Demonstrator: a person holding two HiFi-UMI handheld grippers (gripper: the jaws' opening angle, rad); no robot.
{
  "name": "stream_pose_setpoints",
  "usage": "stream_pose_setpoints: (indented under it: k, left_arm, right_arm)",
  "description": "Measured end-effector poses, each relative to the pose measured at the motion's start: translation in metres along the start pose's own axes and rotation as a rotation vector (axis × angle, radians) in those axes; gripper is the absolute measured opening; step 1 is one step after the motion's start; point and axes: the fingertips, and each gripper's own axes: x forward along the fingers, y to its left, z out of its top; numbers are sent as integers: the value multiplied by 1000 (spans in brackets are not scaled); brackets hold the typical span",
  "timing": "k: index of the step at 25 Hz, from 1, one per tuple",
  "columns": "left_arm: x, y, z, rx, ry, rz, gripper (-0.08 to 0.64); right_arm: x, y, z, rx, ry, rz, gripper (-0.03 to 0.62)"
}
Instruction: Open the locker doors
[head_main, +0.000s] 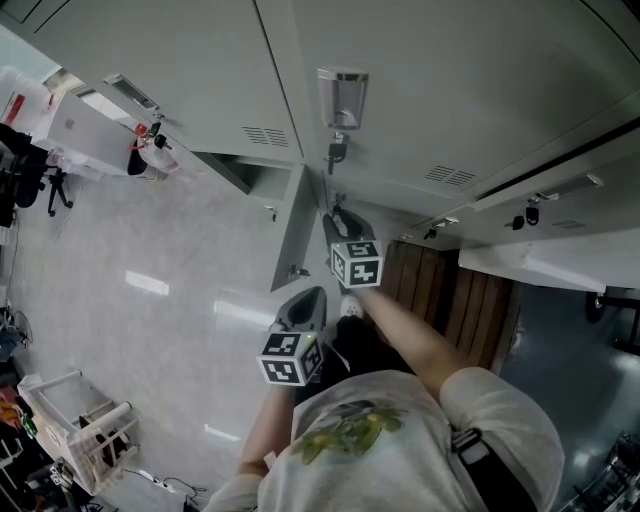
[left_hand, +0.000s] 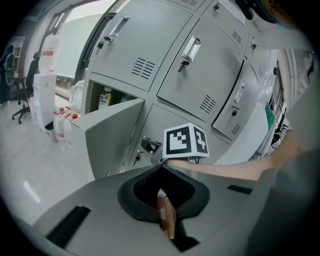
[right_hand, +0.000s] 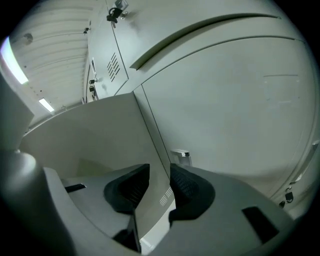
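Right gripper view: right tongs (right_hand: 160, 182) clamped across free edge of half-open locker door (right_hand: 100, 135), presumably to swing it wider. Left tongs (left_hand: 162, 190) together, empty, standing clear.

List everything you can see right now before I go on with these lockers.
Closed locker doors: several, grey, along the wall.
Open locker door: one, grey, lower row, swung out.
Bottles: a few, clear with red caps, floor left of the open locker.
Bench: one, brown slats, in front of the lockers, right.
Wire rack: one, white, floor at lower left.
Right gripper: grey, jaws closed on the open locker door's edge.
Left gripper: grey, jaws together, clear of the lockers.
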Motion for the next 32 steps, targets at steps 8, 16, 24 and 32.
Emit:
stream_pose_setpoints:
  k: [8,16,24,32]
  left_arm:
    - [6,3,3,11,-1,0,31]
    - [11,3,10,31,-10,-8,31]
    - [10,3,2,16,9,-10,31]
    - [9,7,-5,20,24,-3,31]
  right_arm:
    - [22,-13,-2,-18,5,-39,121]
    - [38,-21,-4,-4,8,-74,120]
    - [53,-26,-12,-2,29,-94,120]
    - [63,-30,-16,-9,63,-114,121]
